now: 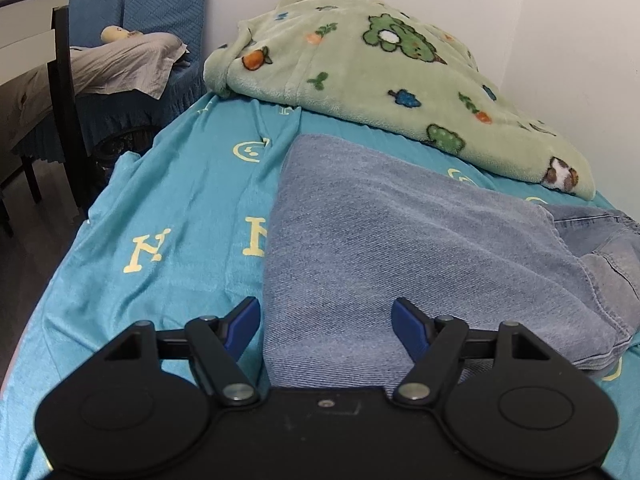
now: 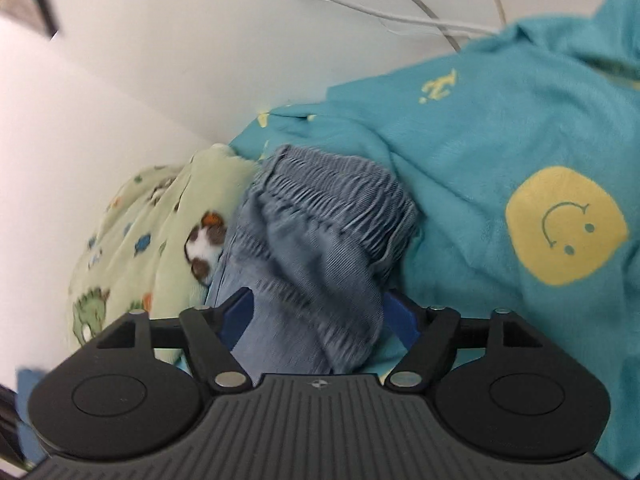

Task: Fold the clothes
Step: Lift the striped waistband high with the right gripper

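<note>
Fingers [image 1: 246, 320] of the left gripper [image 1: 325, 322] stand released over the folded jeans [image 1: 380, 240] on the bed [image 1: 172, 208], while the right gripper [image 2: 316, 316] fingers spread around the elastic waistband [image 2: 336, 196].

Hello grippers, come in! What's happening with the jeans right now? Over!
Left gripper open, over folded jeans. Right gripper open, elastic waistband bunched between its fingers. Green fleece blanket heaped just beyond the jeans.

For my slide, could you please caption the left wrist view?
Open left gripper over folded blue denim trousers on turquoise bedsheet.
</note>
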